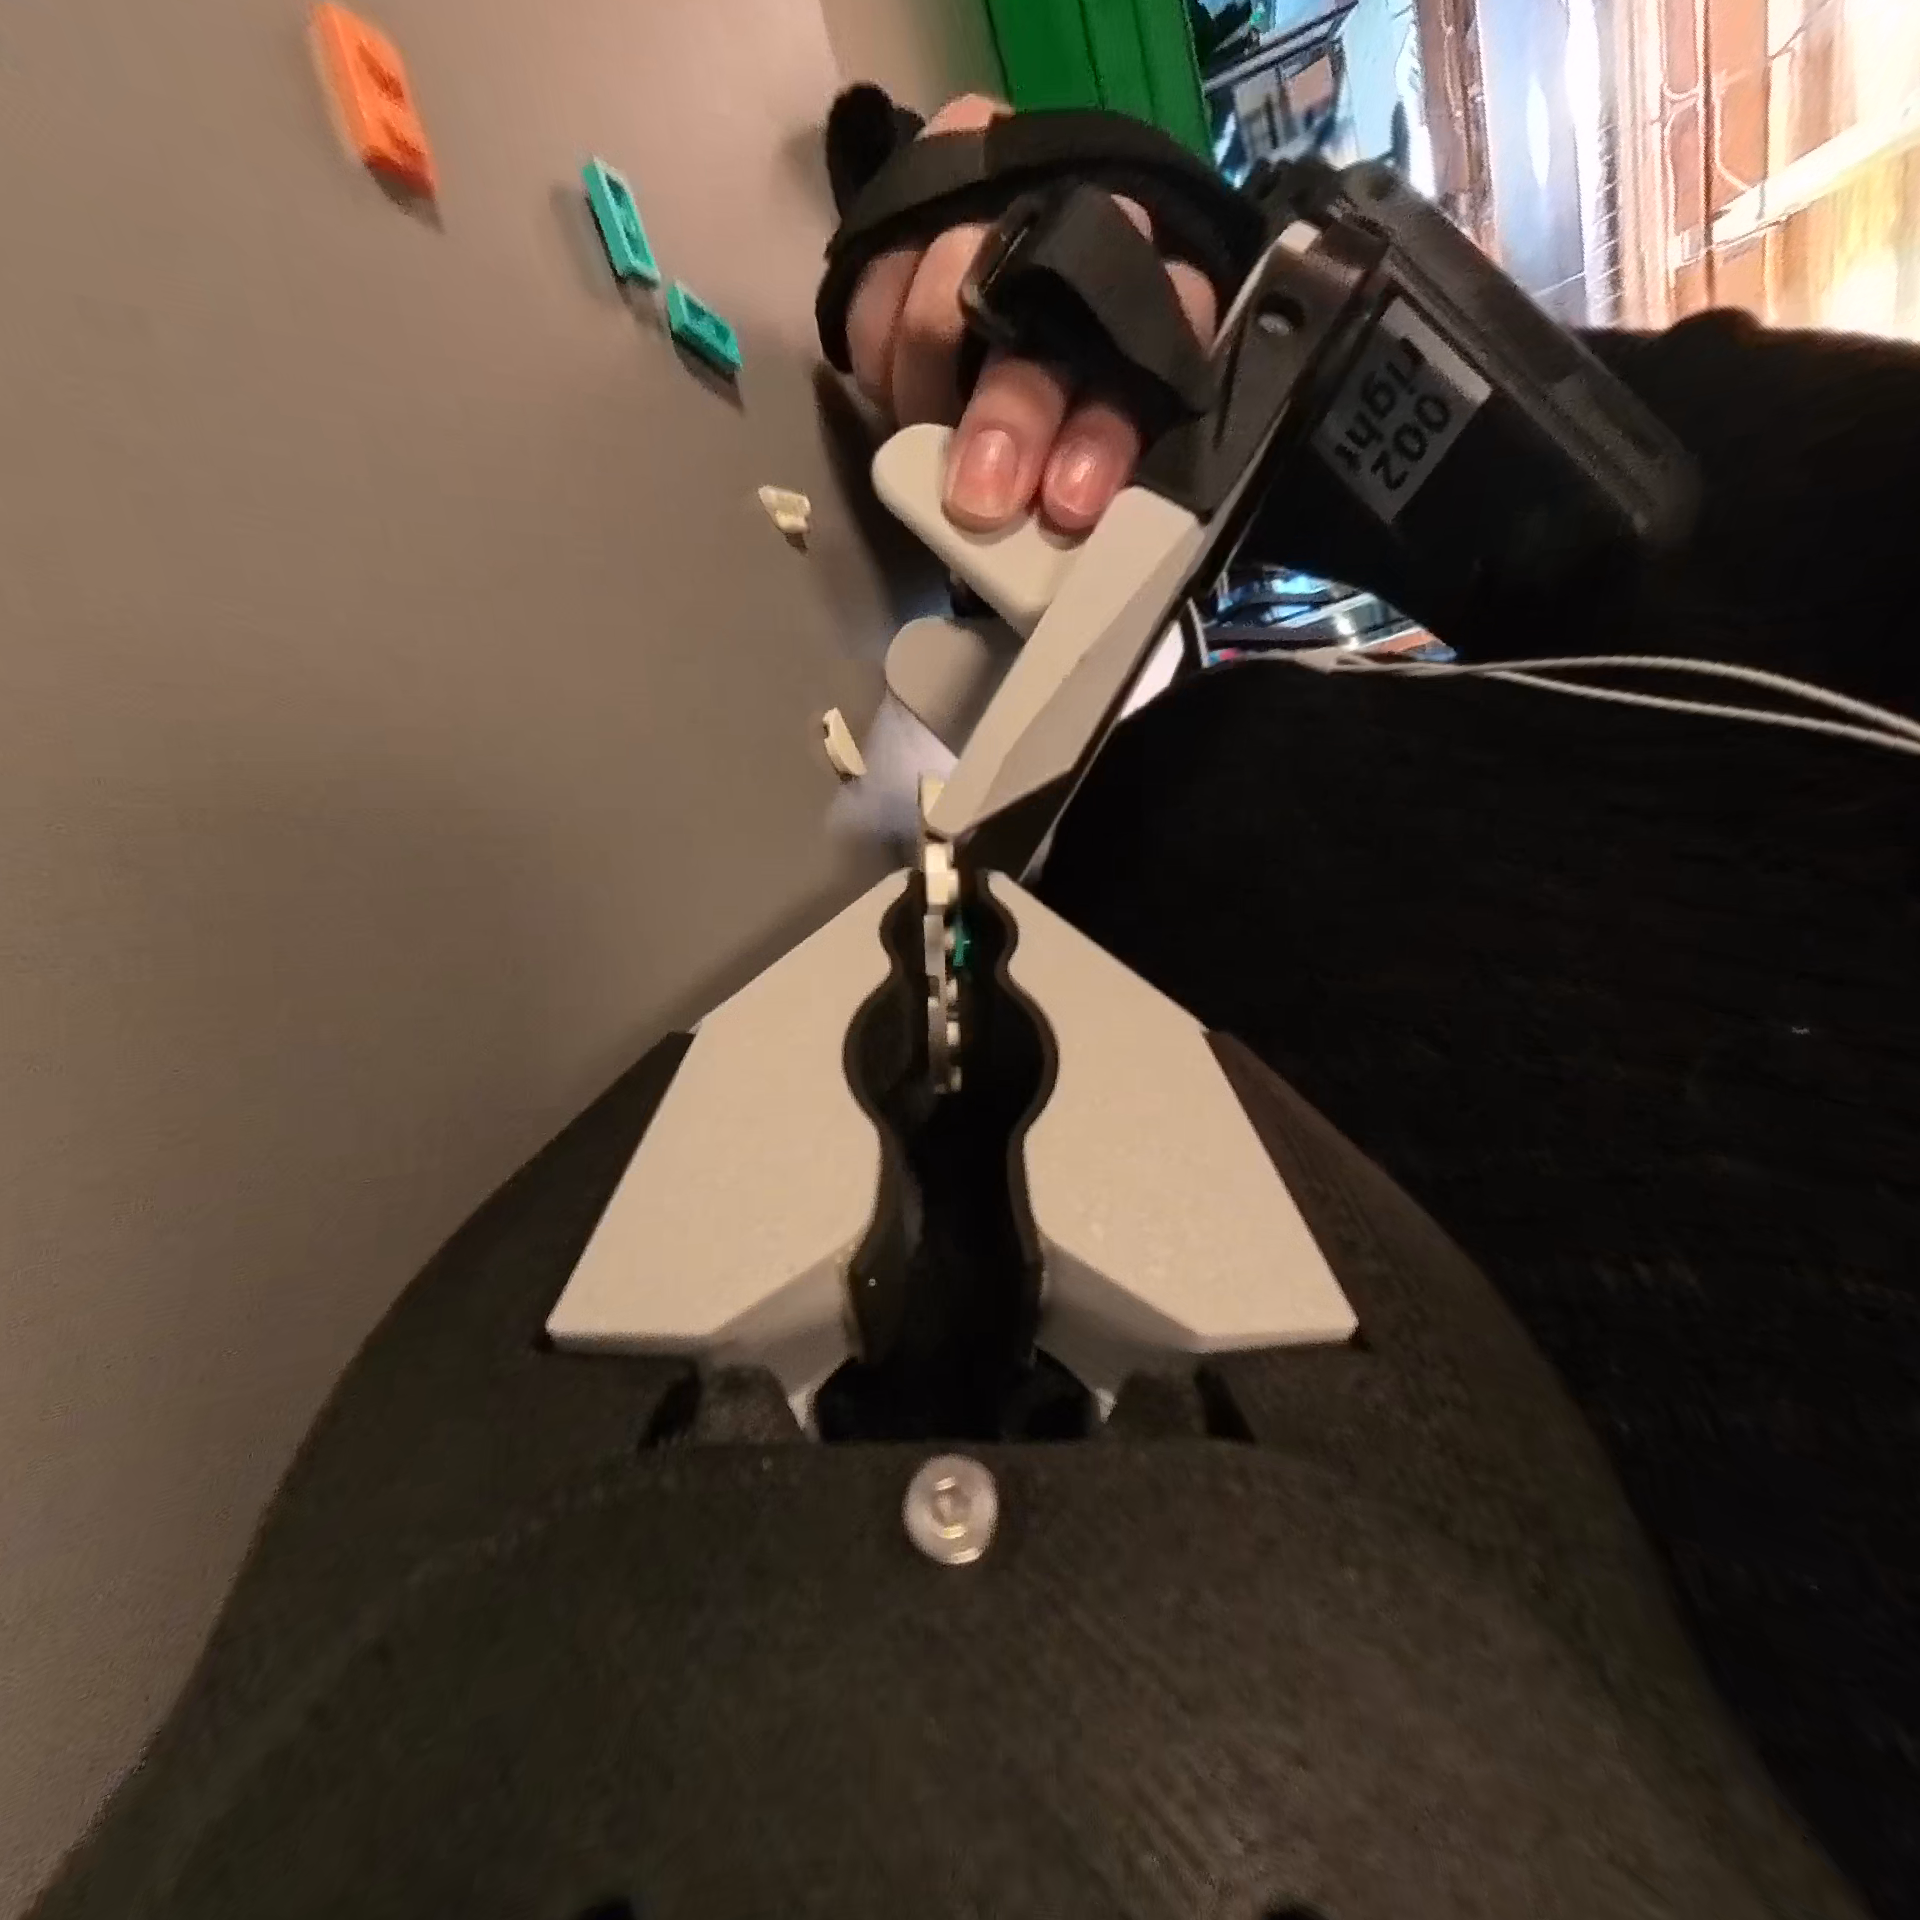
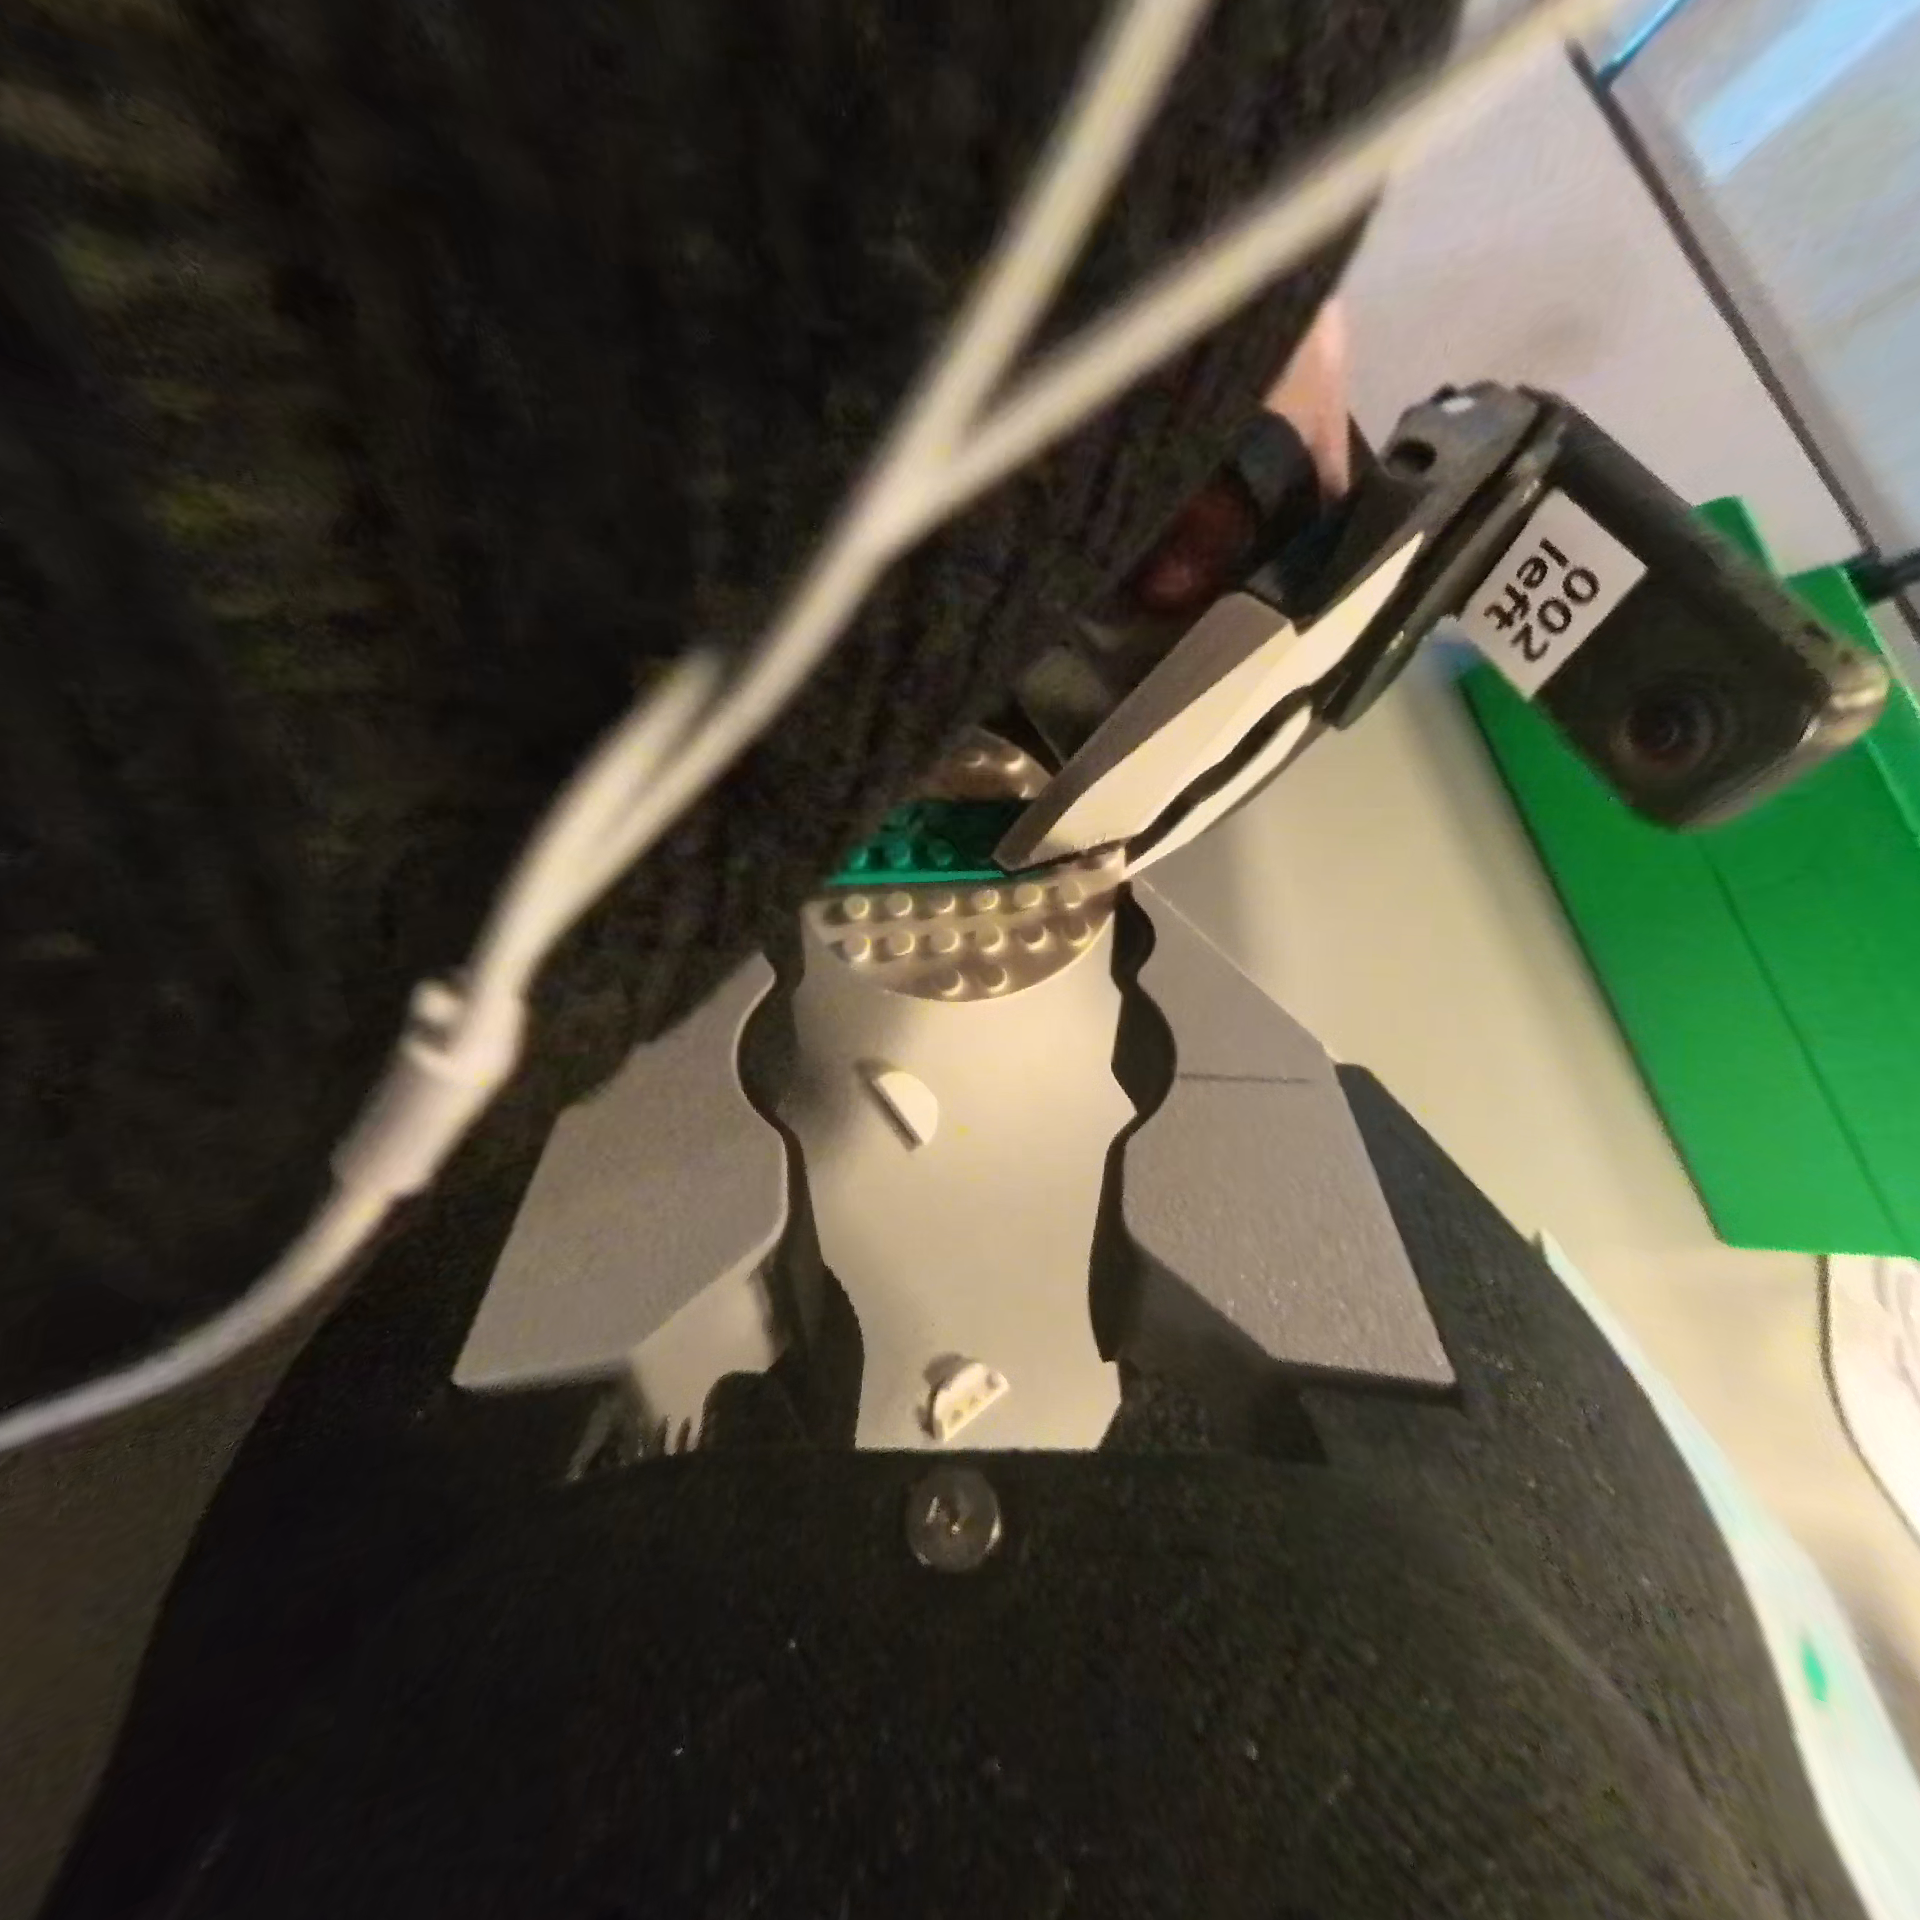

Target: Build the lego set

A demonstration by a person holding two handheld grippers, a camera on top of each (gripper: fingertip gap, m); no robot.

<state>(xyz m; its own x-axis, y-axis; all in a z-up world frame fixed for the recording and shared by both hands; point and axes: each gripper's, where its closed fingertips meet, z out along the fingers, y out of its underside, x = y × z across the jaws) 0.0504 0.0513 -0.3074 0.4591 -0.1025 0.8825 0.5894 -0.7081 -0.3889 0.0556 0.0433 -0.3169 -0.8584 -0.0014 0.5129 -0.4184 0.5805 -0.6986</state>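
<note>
The round grey studded plate (image 2: pixel 961 940) is held off the surface (image 1: pixel 312 727), between the two hand-held grippers. In the left wrist view it shows edge-on (image 1: pixel 940 966), a thin strip whose long axis runs along the left hand-held gripper (image 1: pixel 948 894), away from the camera and toward the right hand-held gripper (image 1: pixel 940 821). In the right wrist view the same plate shows its studded face to the camera, with its long line crossing the frame from side to side. A teal plate (image 2: pixel 920 847) sits on that face, covering the far part; in the left wrist view only a sliver of teal shows (image 1: pixel 961 948). The left hand-held gripper (image 2: pixel 1081 857) is clenched on the grey plate's rim at the upper right in the right wrist view. The right hand-held gripper (image 2: pixel 951 935) has its fingers spread wide, one to each side of the plate; whether they touch it I cannot tell. A gloved hand (image 1: pixel 1023 343) grips the right tool's handle. Lying loose on the surface: an orange plate (image 1: pixel 376 99), two teal pieces (image 1: pixel 621 220) (image 1: pixel 704 327), and small white pieces (image 1: pixel 784 509) (image 1: pixel 844 743). A green box (image 2: pixel 1704 966) stands on the surface to the right. White cables (image 2: pixel 935 436) cross in front of a dark sleeve (image 2: pixel 520 416). The right wrist view is blurred.
</note>
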